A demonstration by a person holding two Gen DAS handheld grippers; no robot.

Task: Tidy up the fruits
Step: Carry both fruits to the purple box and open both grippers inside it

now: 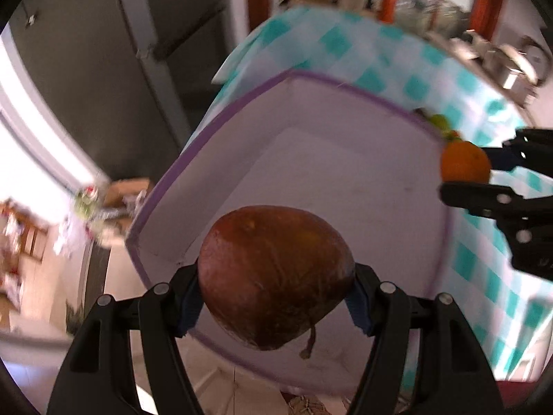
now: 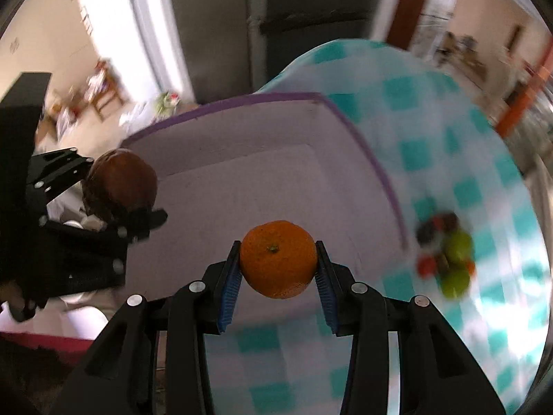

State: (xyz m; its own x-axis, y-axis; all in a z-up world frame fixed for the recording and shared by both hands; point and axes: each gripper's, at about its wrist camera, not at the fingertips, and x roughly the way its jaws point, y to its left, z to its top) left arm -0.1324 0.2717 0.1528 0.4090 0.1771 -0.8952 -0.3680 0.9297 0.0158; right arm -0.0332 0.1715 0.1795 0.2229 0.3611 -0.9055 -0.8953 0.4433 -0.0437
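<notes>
My left gripper (image 1: 276, 292) is shut on a large reddish-brown fruit (image 1: 276, 276) with a short stem, held over the near wall of a white box with a purple rim (image 1: 345, 166). My right gripper (image 2: 278, 269) is shut on an orange (image 2: 278, 259) above the same box (image 2: 276, 180). In the left wrist view the right gripper (image 1: 465, 169) and its orange (image 1: 465, 160) show at the box's right edge. In the right wrist view the left gripper (image 2: 121, 200) with the brown fruit (image 2: 121, 185) hangs at the box's left side. The box interior looks bare.
The box stands on a table with a white and teal checked cloth (image 2: 449, 159). A blurred heap of green and red fruits (image 2: 446, 259) lies on the cloth right of the box. Metal pots (image 1: 511, 65) stand at the table's far edge. A dark door (image 1: 103, 69) is behind.
</notes>
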